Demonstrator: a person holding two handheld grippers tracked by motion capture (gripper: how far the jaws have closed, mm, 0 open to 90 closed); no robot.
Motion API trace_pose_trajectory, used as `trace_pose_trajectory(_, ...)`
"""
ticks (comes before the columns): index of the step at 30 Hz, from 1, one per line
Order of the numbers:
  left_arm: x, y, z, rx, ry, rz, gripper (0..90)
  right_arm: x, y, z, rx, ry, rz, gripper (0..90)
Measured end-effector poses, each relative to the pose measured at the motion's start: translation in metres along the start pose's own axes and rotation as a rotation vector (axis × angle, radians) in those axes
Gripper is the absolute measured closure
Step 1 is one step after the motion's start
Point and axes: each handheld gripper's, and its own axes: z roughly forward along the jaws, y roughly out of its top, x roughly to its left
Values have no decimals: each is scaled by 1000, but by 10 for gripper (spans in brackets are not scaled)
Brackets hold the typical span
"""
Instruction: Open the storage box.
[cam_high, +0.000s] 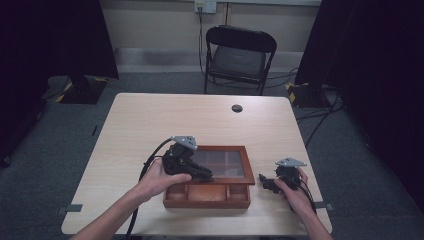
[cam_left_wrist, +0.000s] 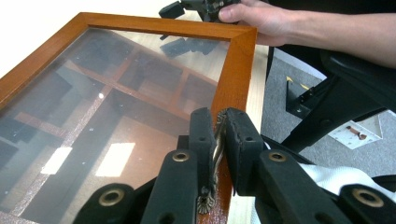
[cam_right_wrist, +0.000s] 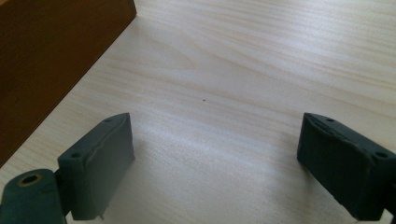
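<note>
A brown wooden box with several compartments stands on the table near the front edge. Its glass lid in a wooden frame is raised at the front, so the front compartments show. My left gripper is shut on a small brass handle on the lid's front rail; from above, the left gripper sits over that rail. My right gripper is open with nothing between its jaws, low over bare table. From above, the right gripper lies just right of the box, whose side is close by.
A black folding chair stands behind the light wooden table. A round cable hole sits near the table's far edge. Dark curtains hang on both sides, and cables lie on the grey floor at the right.
</note>
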Motion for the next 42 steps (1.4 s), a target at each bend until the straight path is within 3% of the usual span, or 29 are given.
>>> trace_pose_trajectory(42, 1, 23, -16, -37, 41, 9, 814, 0, 0, 0, -2, 0, -2, 99)
